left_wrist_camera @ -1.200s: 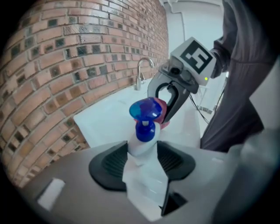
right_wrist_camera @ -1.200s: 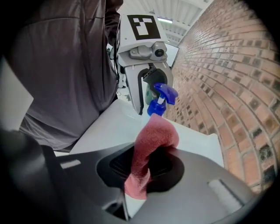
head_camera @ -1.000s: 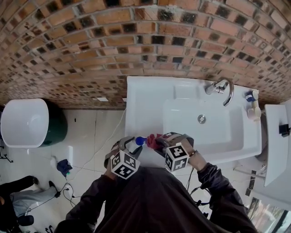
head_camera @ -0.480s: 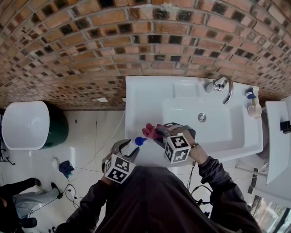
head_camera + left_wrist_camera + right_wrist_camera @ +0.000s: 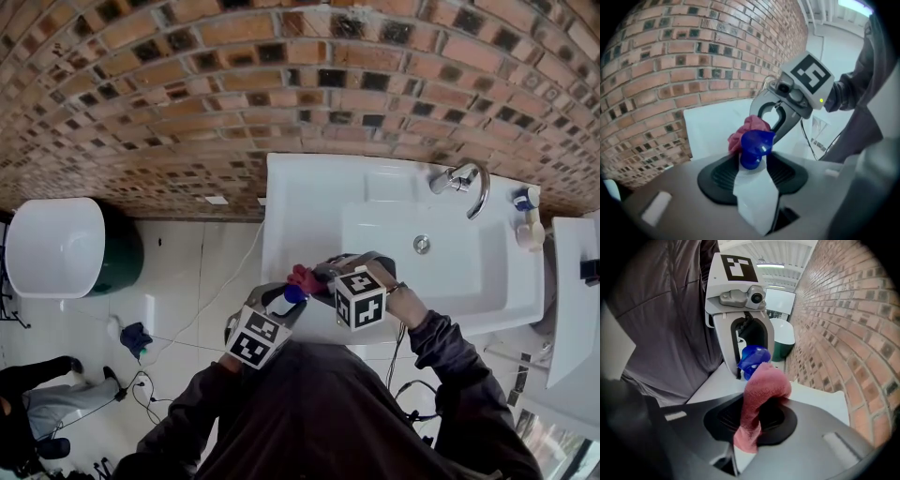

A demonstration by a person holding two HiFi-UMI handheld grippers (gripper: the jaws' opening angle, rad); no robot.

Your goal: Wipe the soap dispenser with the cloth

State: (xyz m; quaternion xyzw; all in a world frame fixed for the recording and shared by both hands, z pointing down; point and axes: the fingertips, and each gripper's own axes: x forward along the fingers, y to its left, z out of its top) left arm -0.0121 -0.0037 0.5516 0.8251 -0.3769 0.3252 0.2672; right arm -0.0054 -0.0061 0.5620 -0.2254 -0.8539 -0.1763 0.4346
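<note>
Sink (image 5: 300,187): left fingers (image 5: 715,176) just closed tighter on soap dispenser (image 5: 752,187); right fingers (image 5: 785,420) clamp cloth (image 5: 757,399).

This is a bathroom or washroom. In the head view, a big white sink (image 5: 300,202) sits at about 3 o'clock. It has a shiny bent tap (image 5: 461,183) at 2 o'clock and a round drain hole (image 5: 422,244) in its bowl. A brown and red tiled wall (image 5: 187,94) fills 12 o'clock. Pale shiny floor tiles (image 5: 187,272) lie at 8 o'clock. A white round tub (image 5: 52,246) stands at 9 o'clock.
</note>
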